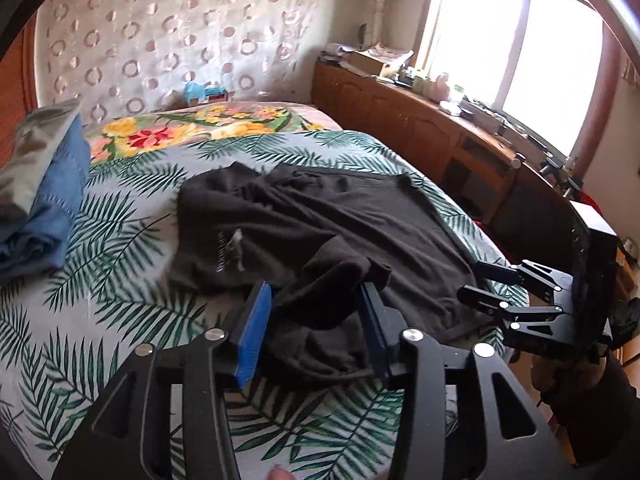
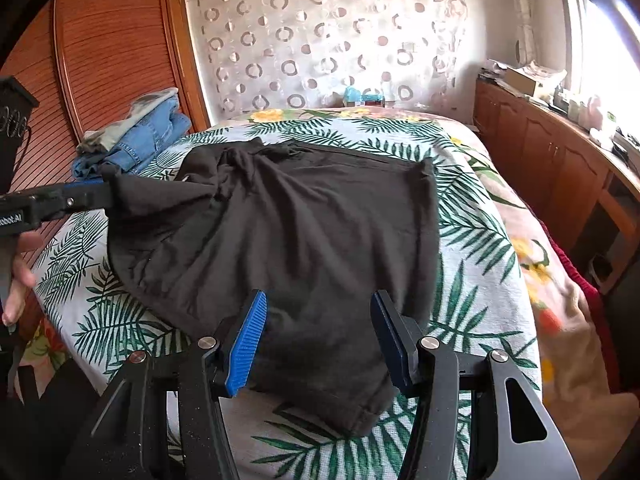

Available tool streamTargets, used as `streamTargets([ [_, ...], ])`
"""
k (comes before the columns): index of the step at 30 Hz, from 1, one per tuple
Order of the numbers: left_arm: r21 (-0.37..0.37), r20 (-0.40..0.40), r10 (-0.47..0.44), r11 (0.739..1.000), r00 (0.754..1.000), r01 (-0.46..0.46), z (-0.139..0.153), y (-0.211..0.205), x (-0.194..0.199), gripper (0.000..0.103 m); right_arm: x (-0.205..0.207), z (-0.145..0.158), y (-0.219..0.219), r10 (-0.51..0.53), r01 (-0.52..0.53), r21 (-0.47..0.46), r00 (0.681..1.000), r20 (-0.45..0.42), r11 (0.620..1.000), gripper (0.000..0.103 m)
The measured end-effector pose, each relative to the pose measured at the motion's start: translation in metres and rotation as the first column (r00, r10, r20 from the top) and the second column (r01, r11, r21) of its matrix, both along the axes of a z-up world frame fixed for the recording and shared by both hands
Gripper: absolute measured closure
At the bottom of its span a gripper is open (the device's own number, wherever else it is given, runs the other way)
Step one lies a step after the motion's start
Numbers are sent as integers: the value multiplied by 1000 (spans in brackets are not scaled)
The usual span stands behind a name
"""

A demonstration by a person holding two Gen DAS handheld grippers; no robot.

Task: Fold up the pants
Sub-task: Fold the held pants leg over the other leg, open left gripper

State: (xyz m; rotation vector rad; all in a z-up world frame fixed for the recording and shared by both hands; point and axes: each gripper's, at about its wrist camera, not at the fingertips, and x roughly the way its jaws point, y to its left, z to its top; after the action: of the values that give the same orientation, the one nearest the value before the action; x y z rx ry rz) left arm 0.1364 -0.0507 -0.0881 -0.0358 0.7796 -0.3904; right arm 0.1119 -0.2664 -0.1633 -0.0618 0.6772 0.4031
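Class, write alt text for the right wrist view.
Black pants lie spread on a leaf-print bedspread, with the open right gripper poised over their near edge. At left, the left gripper meets a bunched corner; folded jeans sit behind.

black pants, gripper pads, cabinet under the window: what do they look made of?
Black pants: soft matte knit, likely cotton jersey; it drapes in loose, limp wrinkles with no sheen.
Right gripper pads: blue ribbed rubber or soft plastic, going by the fine ridges; can't tell which.
Cabinet: reddish-brown wood or wood veneer, semi-gloss, with raised panel doors.
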Motion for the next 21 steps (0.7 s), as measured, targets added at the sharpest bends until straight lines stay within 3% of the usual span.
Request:
streamTargets([
  [1, 1, -11, 6, 1000, 1000, -6, -1, 2, -1, 48, 0, 0, 0, 2, -2, 0, 1000, -1, 1000, 47],
  [3, -14, -1, 4, 1000, 1000, -4, 1, 4, -5, 28, 2, 0, 0, 6, -6, -2, 1000, -1, 1000, 47],
  [5, -29, 19, 1, 1000, 1000, 0, 6, 6, -11, 21, 3, -1, 0, 10, -10, -4, 1000, -3, 1000, 47],
  [11, -21, 26, 17, 1000, 1000, -17, 9, 10, -16, 21, 2, 1, 4, 6, -6, -1, 1000, -1, 1000, 47],
  [21, -7, 5, 78, 997, 997, -78, -13, 23, -11, 21, -1, 7, 12, 39, -40, 43, 999, 12, 998, 47],
])
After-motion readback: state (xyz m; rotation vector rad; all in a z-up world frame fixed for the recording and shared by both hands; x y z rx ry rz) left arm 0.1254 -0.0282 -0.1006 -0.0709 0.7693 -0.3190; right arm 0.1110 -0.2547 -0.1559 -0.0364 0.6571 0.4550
